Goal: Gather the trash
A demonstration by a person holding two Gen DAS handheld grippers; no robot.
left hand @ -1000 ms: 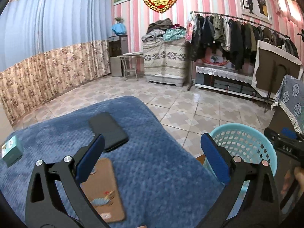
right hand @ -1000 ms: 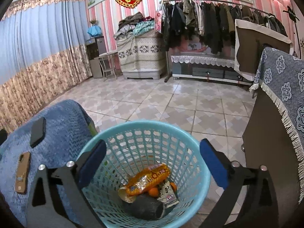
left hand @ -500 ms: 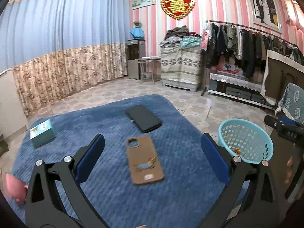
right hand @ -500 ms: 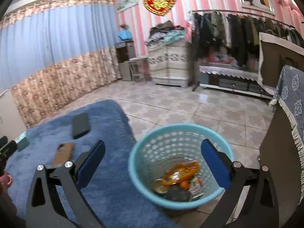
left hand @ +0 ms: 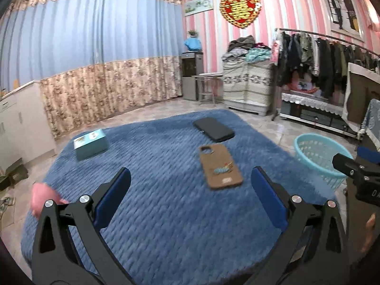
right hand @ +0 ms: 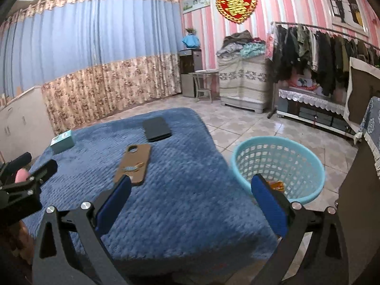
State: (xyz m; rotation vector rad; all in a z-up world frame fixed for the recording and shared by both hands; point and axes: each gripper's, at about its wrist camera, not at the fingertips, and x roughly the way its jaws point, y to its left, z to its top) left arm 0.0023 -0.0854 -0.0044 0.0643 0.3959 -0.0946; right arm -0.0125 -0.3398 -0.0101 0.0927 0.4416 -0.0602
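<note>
A light blue mesh trash basket [right hand: 280, 166] stands on the tiled floor right of the blue-covered table [right hand: 178, 190]; orange trash shows inside it. It also shows in the left wrist view [left hand: 318, 156]. My left gripper [left hand: 190, 197] is open and empty above the table's near side. My right gripper [right hand: 190, 201] is open and empty over the table's right edge, near the basket. On the table lie a brown phone case [left hand: 220, 166], a black wallet-like case [left hand: 213, 129] and a teal box [left hand: 90, 143]. A pink object [left hand: 41, 197] sits at the table's left edge.
A clothes rack [left hand: 327, 54] and a low cabinet [left hand: 313, 111] line the far right wall. A covered chest [left hand: 247, 87] piled with clothes, a small table and a water dispenser [left hand: 192, 76] stand at the back. A dark cabinet [right hand: 358, 201] is at the right.
Both grippers have pulled back and up from the basket. The view widened from the basket's inside to the whole table; the teal box and pink object came into view.
</note>
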